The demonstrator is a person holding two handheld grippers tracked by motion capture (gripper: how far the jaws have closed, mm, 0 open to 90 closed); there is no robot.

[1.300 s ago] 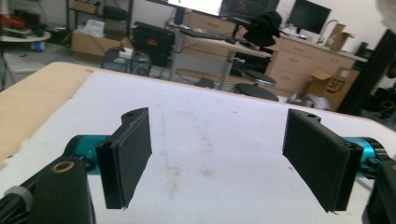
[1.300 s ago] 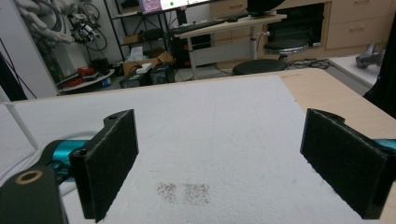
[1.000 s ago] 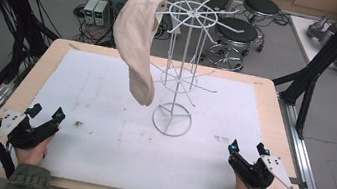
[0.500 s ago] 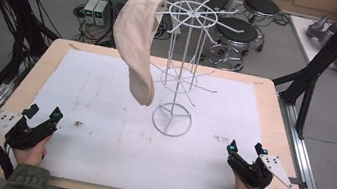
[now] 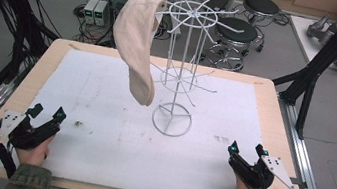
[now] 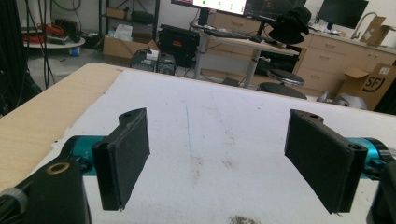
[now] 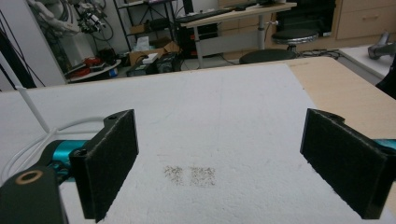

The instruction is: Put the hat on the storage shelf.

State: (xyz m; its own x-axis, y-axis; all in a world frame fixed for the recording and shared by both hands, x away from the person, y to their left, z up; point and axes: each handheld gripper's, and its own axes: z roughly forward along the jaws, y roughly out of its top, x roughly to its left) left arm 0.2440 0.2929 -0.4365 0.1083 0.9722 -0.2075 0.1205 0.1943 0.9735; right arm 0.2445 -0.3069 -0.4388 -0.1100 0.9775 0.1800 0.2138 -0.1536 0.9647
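Two grippers: we held the left gripper (image 5: pixel 47 116) and the right gripper (image 5: pixel 247 152) low at the near corners of the table (image 5: pixel 51 56), well apart from each other.
Left gripper state: its jaws stood wide open with nothing between them; we saw only the white mat (image 6: pixel 224 121) in the gap.
Right gripper state: also wide open and empty.
High view: it showed us the white wire rack (image 5: pixel 181 61) standing upright in the middle of the mat, and the beige cloth (image 5: pixel 138 44) hanging on its upper left arm.
Right gripper view: it showed us only a part of the rack's base ring (image 7: pixel 32 140) at the left, and a small grey stain (image 7: pixel 190 175) ahead.
Cloth axis: long axis almost vertical, lower end pointing down to the mat, a little toward the rack's base, not touching it as far as we could tell.
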